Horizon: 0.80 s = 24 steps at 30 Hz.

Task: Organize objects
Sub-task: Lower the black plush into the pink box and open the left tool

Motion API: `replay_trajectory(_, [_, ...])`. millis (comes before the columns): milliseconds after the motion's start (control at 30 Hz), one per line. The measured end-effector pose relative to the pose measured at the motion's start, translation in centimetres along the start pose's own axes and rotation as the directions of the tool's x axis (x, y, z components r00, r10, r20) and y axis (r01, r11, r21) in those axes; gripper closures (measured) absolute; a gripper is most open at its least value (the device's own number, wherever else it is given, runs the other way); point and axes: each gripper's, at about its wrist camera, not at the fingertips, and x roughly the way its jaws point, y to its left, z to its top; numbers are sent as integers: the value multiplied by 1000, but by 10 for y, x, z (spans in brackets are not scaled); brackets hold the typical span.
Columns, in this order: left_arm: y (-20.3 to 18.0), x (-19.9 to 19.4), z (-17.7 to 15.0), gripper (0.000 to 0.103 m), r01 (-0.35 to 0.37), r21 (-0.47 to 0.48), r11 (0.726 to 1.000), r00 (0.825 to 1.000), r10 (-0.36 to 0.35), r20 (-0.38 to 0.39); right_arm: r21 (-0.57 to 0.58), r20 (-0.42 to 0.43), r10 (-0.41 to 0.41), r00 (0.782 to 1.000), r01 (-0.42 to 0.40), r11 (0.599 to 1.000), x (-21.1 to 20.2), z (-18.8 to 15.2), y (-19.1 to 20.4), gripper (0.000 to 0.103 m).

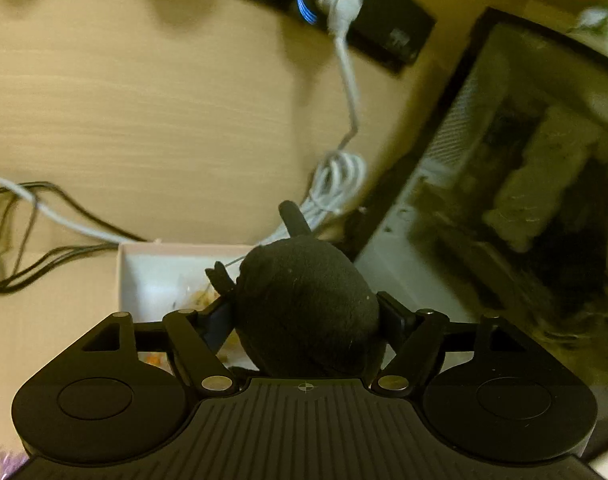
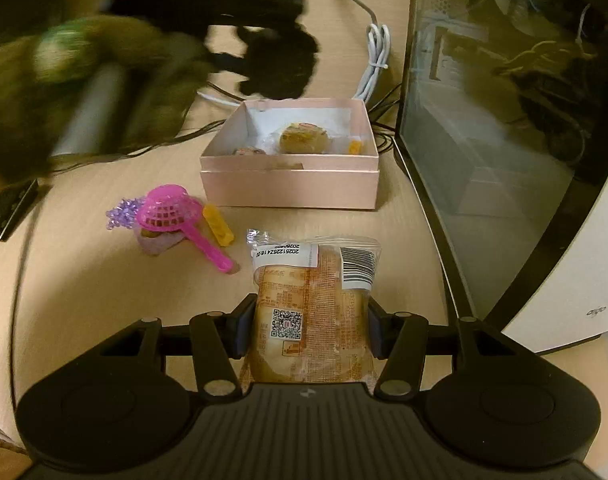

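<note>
Pale wood worktop [image 1: 144, 112] fills the left wrist view, crossed by a white cable [image 1: 343, 176] toward twelve o'clock and dark wires at nine. The left tool [image 1: 307, 316] is clenched on a black plush [image 1: 304, 304], its pads pressing both flanks so the soft body bulges between them; it hangs over the far edge of a pink box [image 1: 122, 276], apparently so it can be dropped in. A glass-sided case [image 1: 503, 184] stands at three o'clock, close beside the box. In the right wrist view the same box [image 2: 290, 186] sits open at twelve o'clock, already holding a wrapped pastry [image 2: 304, 136] and small bits, which suggests it is the collecting place. The right tool [image 2: 309, 332] grips a bread packet [image 2: 311, 308] across its width, held clear of the worktop [image 2: 84, 288] and pointing boxward, probably waiting its turn. At ten o'clock a pink sieve [image 2: 172, 208], a purple trinket [image 2: 122, 212] and a yellow clip [image 2: 219, 230] lie loose together, not yet sorted. The left tool with its plush appears blurred at eleven o'clock.
</note>
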Motion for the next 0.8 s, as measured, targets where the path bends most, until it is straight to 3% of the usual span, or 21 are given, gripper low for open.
replay_trajectory(33, [-1,19,-5,25,-66,41,997,996,68,-49,0,-3,-3,1000,3,1000,1,0,-1,50])
replay_trajectory(100, [-5,50,-16,27,-153,116,981,971,171,-169,0,-5,-11,1000,11,1000,3,2,-2,50])
replay_trajectory(167, [-5,58,-25,27,-111,131,985,967,137,-212,5,-2,-15,1000,15,1000,3,3,-4,50])
replay_trajectory(333, [2,16,-21,28,-75,83,994,994,81,-70,24,-26,-24,999,25,999,14,9,-10,50])
replay_trajectory(500, [26,-52,-31,28,-68,3,998,996,68,55,25,-19,-11,1000,11,1000,24,21,-10,50])
replay_trajectory(567, [39,-79,-48,28,-86,-24,996,994,87,60,18,-15,-4,1000,4,1000,31,31,-9,50])
replay_trajectory(800, [85,-156,-117,29,-204,-120,972,979,202,-29,-19,63,38,997,-37,999,55,94,5,50])
